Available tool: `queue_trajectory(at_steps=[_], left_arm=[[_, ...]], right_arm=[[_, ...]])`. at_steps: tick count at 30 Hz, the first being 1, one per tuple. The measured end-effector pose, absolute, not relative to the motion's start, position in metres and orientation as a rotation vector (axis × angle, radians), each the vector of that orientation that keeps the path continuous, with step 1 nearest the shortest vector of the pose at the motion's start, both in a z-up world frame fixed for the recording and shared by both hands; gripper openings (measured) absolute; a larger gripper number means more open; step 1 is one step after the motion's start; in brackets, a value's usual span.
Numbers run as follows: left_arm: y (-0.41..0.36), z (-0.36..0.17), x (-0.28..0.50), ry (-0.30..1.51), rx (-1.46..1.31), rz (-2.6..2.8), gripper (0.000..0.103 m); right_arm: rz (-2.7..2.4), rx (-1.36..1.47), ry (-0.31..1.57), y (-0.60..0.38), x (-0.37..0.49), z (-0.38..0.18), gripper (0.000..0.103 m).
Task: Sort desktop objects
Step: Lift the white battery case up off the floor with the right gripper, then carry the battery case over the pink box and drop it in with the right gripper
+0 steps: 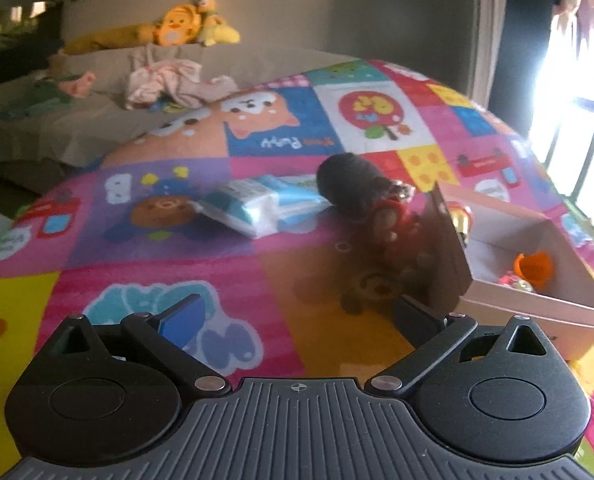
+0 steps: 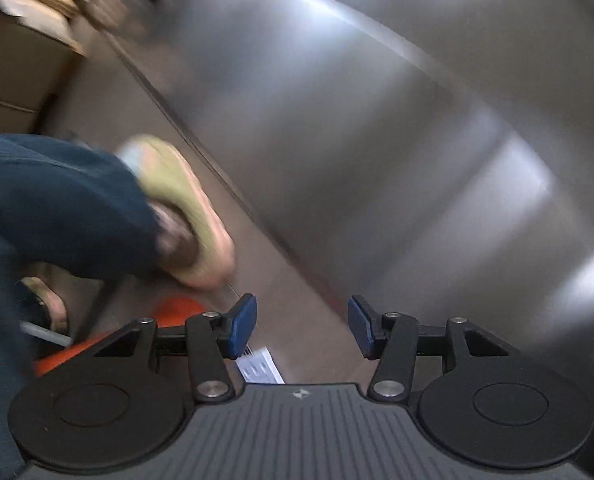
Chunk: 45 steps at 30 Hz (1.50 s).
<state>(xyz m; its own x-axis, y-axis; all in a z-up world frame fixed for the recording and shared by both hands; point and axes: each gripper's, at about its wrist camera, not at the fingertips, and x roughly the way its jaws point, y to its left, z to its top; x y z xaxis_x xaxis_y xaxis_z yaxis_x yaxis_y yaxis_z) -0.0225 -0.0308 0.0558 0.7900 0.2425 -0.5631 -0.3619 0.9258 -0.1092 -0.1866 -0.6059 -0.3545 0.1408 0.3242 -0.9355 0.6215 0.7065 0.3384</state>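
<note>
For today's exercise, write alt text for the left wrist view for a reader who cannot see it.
An open left gripper hovers over a colourful cartoon play mat. Ahead lie a tissue pack and a dark-haired doll beside an open cardboard box holding small toys. A sofa with plush toys stands behind.

one tissue pack (image 1: 263, 206), one doll (image 1: 371, 200), one box (image 1: 537, 264)

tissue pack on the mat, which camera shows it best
The left wrist view. The tissue pack lies in plain sight on the colourful mat, beside a dark-haired doll and left of the cardboard box. The right wrist view shows none of it, only blurred floor and a foot.
</note>
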Motion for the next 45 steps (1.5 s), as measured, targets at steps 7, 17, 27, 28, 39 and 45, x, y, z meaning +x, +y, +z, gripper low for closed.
queue_trajectory(at_steps=[7, 17, 27, 28, 39, 45], left_arm=[[-0.039, 0.056, -0.017, 0.595, -0.182, 0.340, 0.103], [-0.030, 0.056, -0.026, 0.576, -0.194, 0.351, 0.103], [-0.032, 0.055, -0.027, 0.578, -0.191, 0.325, 0.103], [-0.032, 0.055, -0.028, 0.574, -0.194, 0.318, 0.103], [-0.029, 0.044, -0.026, 0.528, -0.320, 0.139, 0.103], [-0.029, 0.050, -0.032, 0.489, -0.359, 0.046, 0.103]], right_arm=[[-0.072, 0.861, 1.786, -0.520, -0.173, -0.478, 0.055], [0.172, 0.494, 1.942, -0.433, -0.138, -0.512, 0.071], [0.083, 0.367, 1.917, -0.448, -0.139, -0.489, 0.048], [0.067, 0.399, 1.910, -0.460, -0.140, -0.481, 0.048], [-0.091, 0.556, 1.471, -0.598, -0.172, -0.206, 0.048], [0.013, 0.397, 1.125, -0.582, -0.195, -0.004, 0.048]])
